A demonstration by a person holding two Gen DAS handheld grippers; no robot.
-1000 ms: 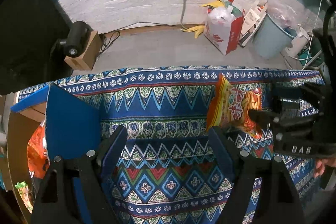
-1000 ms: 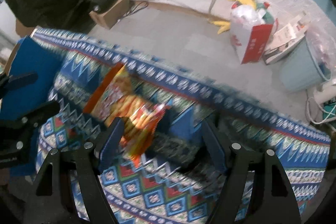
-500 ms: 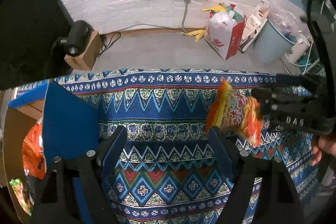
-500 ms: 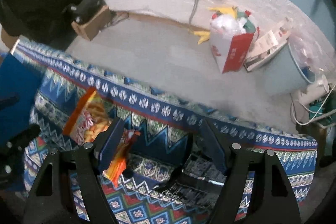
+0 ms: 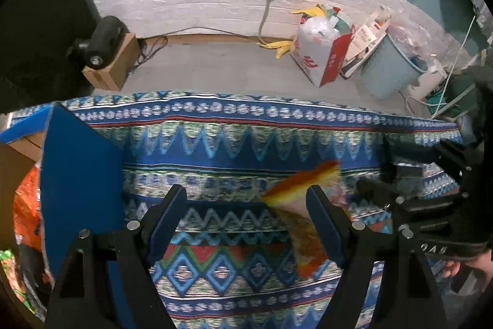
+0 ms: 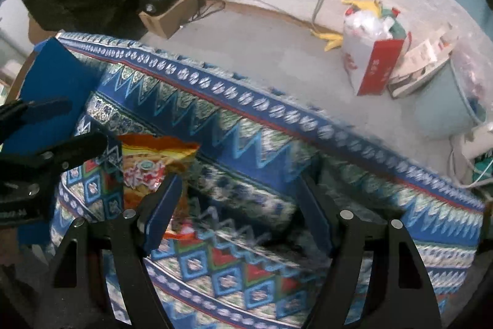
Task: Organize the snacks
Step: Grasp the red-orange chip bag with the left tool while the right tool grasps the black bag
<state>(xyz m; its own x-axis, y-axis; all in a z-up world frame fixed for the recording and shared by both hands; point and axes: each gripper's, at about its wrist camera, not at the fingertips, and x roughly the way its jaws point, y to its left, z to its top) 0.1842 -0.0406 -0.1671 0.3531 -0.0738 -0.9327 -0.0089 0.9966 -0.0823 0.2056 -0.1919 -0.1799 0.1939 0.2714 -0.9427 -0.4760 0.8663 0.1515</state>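
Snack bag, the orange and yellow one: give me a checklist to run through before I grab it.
1. Left gripper open and empty: ok.
2. Right gripper open, nothing between its pads: ok.
3. Snack bag centred between either gripper's jaws: not ok, it lies off by one finger of each.
4. Bag at rest on the tablecloth: cannot tell, it is blurred in the left wrist view.
5. Box open, blue flap raised: ok.

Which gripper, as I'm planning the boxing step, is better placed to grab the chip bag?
Likely the left gripper: chip bag lies partly between its open jaws, with the blue-flapped box beside it.
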